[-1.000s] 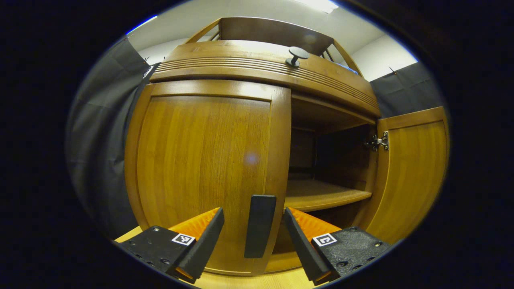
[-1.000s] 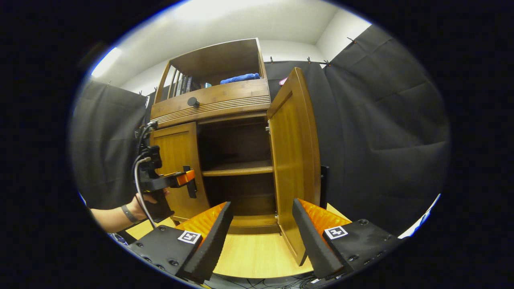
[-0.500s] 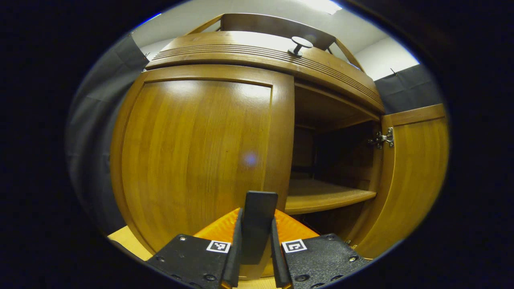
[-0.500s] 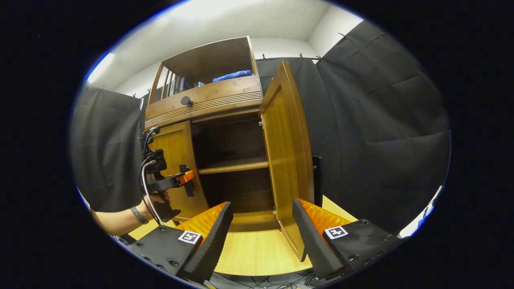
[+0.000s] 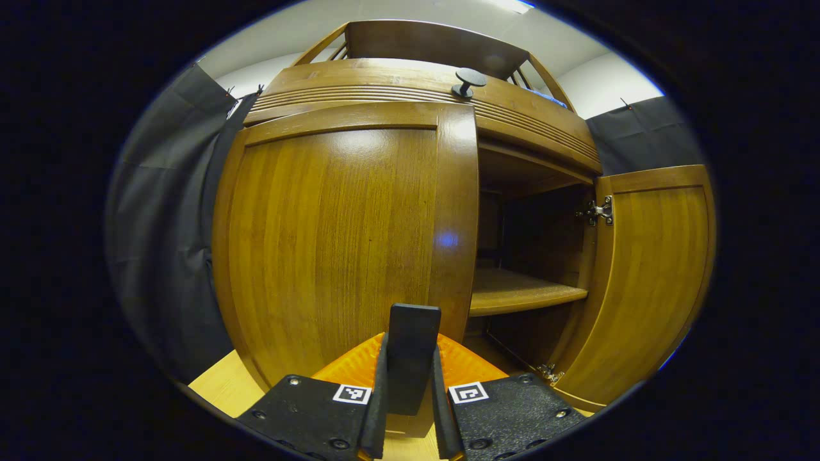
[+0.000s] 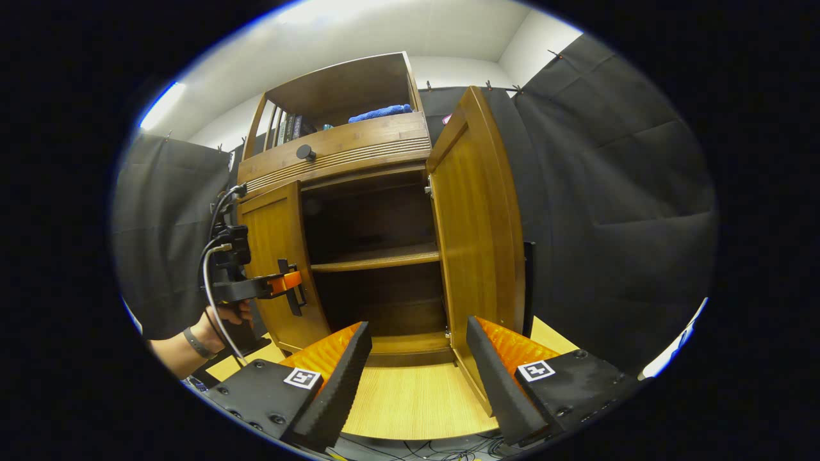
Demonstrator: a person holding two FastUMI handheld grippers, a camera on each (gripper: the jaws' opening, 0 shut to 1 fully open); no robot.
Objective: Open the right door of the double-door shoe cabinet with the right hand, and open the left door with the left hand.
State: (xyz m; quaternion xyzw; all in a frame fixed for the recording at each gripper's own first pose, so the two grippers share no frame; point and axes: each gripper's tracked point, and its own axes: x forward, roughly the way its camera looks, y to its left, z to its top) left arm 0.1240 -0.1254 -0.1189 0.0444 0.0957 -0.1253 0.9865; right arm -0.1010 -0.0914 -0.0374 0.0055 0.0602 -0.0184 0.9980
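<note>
Both fingers [image 5: 380, 410] of the left gripper [image 5: 408, 410] press on the dark handle [image 5: 412, 358] of the left door [image 5: 333, 237] — one on each side, with the handle squeezed between them. In the right gripper view, that same left gripper [image 6: 289, 288] sits at the door's handle [image 6: 289, 296], and a hand [image 6: 224, 317] holds it from the left.

The left door stands a little way out from the shoe cabinet [image 6: 346, 150]. The right door [image 6: 477, 218] is swung wide open, with its edge toward the camera. Between the doors you can see a dark inside and one wooden shelf [image 6: 375, 257].

The right gripper [image 6: 416, 378] has its fingers spread wide and holds nothing — it hangs over the front edge of the pale wooden floor board [image 6: 416, 403], near the bottom of the right door. A round knob [image 6: 305, 152] sits on the drawer front above the doors. A blue cloth [image 6: 381, 113] lies on the top shelf.
</note>
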